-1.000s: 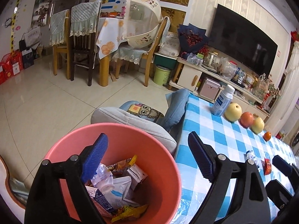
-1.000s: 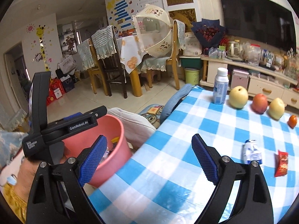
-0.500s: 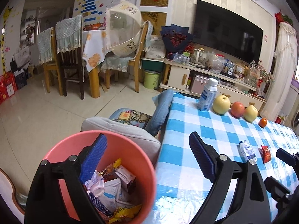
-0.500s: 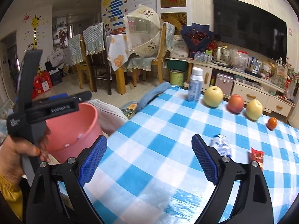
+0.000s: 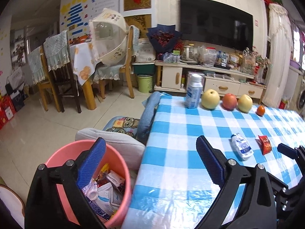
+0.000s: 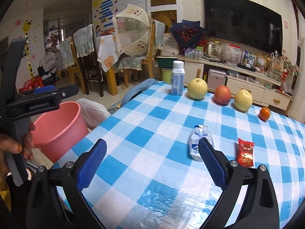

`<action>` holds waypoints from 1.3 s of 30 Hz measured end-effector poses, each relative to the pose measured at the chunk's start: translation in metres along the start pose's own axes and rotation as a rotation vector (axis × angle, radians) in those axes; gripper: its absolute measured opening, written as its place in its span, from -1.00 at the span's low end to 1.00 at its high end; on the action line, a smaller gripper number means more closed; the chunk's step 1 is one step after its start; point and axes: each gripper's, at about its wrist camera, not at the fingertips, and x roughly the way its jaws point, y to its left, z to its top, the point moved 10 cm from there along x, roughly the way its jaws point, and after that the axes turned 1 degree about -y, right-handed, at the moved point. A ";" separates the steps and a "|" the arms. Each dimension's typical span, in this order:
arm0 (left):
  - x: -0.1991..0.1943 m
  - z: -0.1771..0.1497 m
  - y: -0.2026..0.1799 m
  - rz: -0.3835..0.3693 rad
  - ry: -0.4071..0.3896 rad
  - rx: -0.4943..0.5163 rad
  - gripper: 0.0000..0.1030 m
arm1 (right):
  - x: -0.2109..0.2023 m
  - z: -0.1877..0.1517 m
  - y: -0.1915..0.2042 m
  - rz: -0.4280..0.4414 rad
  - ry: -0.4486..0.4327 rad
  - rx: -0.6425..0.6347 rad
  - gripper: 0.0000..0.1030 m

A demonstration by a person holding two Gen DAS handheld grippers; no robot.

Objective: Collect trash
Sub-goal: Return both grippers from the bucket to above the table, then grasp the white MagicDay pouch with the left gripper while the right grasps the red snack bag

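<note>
Both sets of jaws stand wide apart with nothing between them, and both have just been opening further. Nearest to the right gripper (image 6: 152, 162), a crumpled white pouch (image 6: 198, 143) lies on the checked desk (image 6: 144, 126), just ahead of the right-hand jaw and partly behind its tip; a red snack wrapper (image 6: 246, 151) lies flat just outside that same jaw. Both look empty, light and limp, so I judge they will fold and slide on the glossy cover instead of resisting. The pouch offers most to hold across its bulging middle. The wrapper is best pinched at a raised edge or crimped end, since it lies almost flat. Under the left gripper (image 5: 150, 164), the pink bucket (image 5: 57, 152) stands on the floor beside the desk edge, beneath the left-hand jaw. It is already partly filled with wrappers, pouches and a small white bottle. There is room left near the rim. Beyond the jaws, at the far edge of the desk, a capped white bottle (image 6: 178, 78) stands upright, then two yellow pears (image 6: 197, 88), a red apple (image 6: 222, 95) between them and a small orange (image 6: 264, 113), in a row. These look whole, so probably not trash.
</note>
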 end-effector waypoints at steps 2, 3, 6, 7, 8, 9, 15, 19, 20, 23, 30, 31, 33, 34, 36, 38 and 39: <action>-0.004 0.001 -0.012 0.008 -0.007 0.045 0.88 | -0.002 -0.001 -0.008 -0.004 0.000 0.011 0.86; -0.006 0.002 -0.018 0.010 -0.010 0.065 0.89 | -0.003 -0.002 -0.011 -0.007 -0.001 0.016 0.86; -0.010 0.000 -0.041 0.003 -0.012 0.137 0.89 | -0.007 -0.003 -0.023 -0.016 -0.010 0.036 0.86; -0.012 -0.001 -0.049 0.003 -0.013 0.166 0.89 | -0.008 -0.004 -0.027 -0.019 -0.010 0.041 0.86; -0.014 -0.002 -0.057 0.002 -0.015 0.193 0.89 | -0.010 -0.005 -0.031 -0.021 -0.011 0.046 0.86; -0.015 -0.002 -0.064 0.000 -0.019 0.214 0.89 | -0.011 -0.006 -0.035 -0.025 -0.012 0.049 0.86; -0.023 -0.007 -0.105 -0.021 -0.035 0.317 0.89 | -0.019 -0.013 -0.060 -0.051 -0.014 0.075 0.86; -0.025 -0.014 -0.127 -0.039 -0.024 0.360 0.90 | -0.030 -0.015 -0.079 -0.065 -0.023 0.100 0.86; -0.026 -0.014 -0.132 -0.043 -0.025 0.367 0.90 | -0.032 -0.016 -0.084 -0.067 -0.021 0.106 0.86; -0.027 -0.017 -0.145 -0.072 -0.019 0.364 0.90 | -0.037 -0.019 -0.097 -0.071 -0.015 0.123 0.86; -0.025 -0.026 -0.170 -0.105 0.010 0.357 0.90 | -0.042 -0.028 -0.121 -0.083 0.018 0.148 0.86; -0.025 -0.027 -0.173 -0.112 0.015 0.350 0.90 | -0.043 -0.030 -0.126 -0.090 0.022 0.150 0.86; -0.024 -0.029 -0.176 -0.129 0.025 0.328 0.90 | -0.045 -0.031 -0.134 -0.089 0.030 0.164 0.86; -0.024 -0.030 -0.178 -0.138 0.030 0.319 0.90 | -0.046 -0.031 -0.137 -0.087 0.032 0.172 0.86; -0.022 -0.033 -0.183 -0.149 0.046 0.313 0.90 | -0.049 -0.031 -0.146 -0.083 0.037 0.191 0.86; -0.018 -0.036 -0.187 -0.156 0.062 0.304 0.90 | -0.050 -0.031 -0.158 -0.087 0.045 0.213 0.86; -0.016 -0.038 -0.190 -0.163 0.071 0.297 0.90 | -0.050 -0.031 -0.163 -0.083 0.048 0.229 0.86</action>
